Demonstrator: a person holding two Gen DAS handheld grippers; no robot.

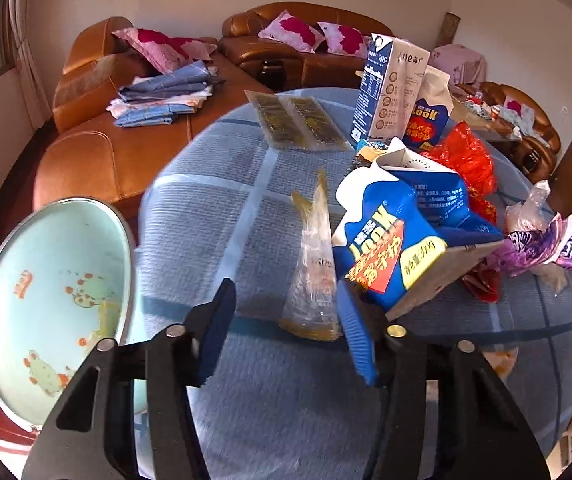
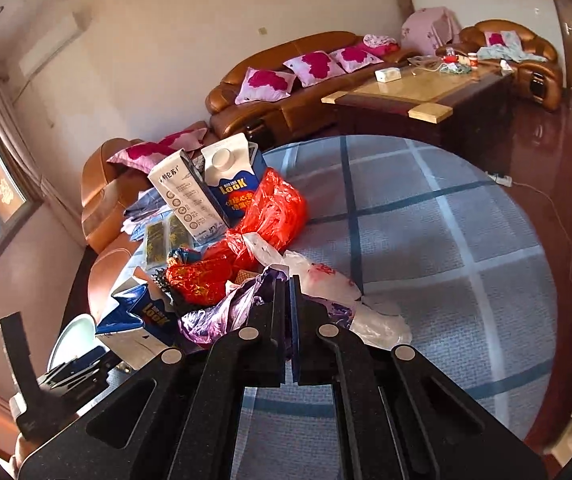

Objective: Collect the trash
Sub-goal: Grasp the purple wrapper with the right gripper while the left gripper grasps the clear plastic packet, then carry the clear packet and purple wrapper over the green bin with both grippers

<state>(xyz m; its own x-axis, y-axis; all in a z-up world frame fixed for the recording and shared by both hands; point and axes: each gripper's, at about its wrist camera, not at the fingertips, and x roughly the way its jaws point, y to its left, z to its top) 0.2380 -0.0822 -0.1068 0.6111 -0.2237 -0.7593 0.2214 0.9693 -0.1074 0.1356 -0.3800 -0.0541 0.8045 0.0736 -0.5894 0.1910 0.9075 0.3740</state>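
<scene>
A clear plastic wrapper with yellow edges (image 1: 312,276) lies on the blue checked tablecloth (image 1: 205,208). My left gripper (image 1: 286,296) stands open around it; the wrapper is close to the right pad and apart from the left one. A crushed blue carton (image 1: 390,248) (image 2: 137,320) lies just right of it. My right gripper (image 2: 290,280) is shut on a purple plastic wrapper (image 2: 221,316) (image 1: 546,244), which hangs lifted over the heap. A white plastic bag (image 2: 326,284) lies under its fingers.
Two upright cartons (image 1: 390,92) (image 2: 189,200), a red plastic bag (image 1: 466,156) (image 2: 273,208) and a flat dark packet (image 1: 298,120) crowd the far side. A pale green basin (image 1: 45,280) stands left of the table. Brown sofas (image 1: 117,152) ring the room.
</scene>
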